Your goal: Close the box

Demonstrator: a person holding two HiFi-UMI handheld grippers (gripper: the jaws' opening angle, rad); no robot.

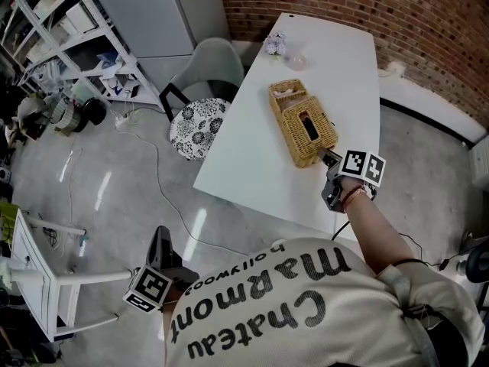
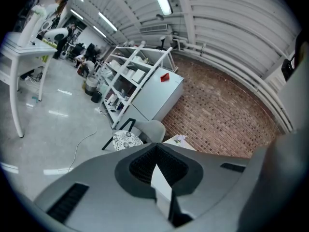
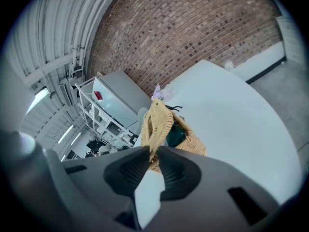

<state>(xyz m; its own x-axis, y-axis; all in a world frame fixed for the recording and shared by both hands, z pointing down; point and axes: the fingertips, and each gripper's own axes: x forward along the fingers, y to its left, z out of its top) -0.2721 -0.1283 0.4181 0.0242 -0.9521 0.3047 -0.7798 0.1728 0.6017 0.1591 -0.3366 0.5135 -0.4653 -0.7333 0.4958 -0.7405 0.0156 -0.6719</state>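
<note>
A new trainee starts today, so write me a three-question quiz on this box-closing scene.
1. True or false: the left gripper is working at the table.
2. What is between the right gripper's jaws? A) a cable B) the wicker lid C) nothing
3. Fill in: in the head view, the chair with the patterned cushion stands at the table's ___ side.
Key: 1 false, it hangs over the floor, jaws together; 2 B; 3 left.

Tan wicker box (image 1: 302, 125), lid (image 3: 155, 122) ajar
</note>
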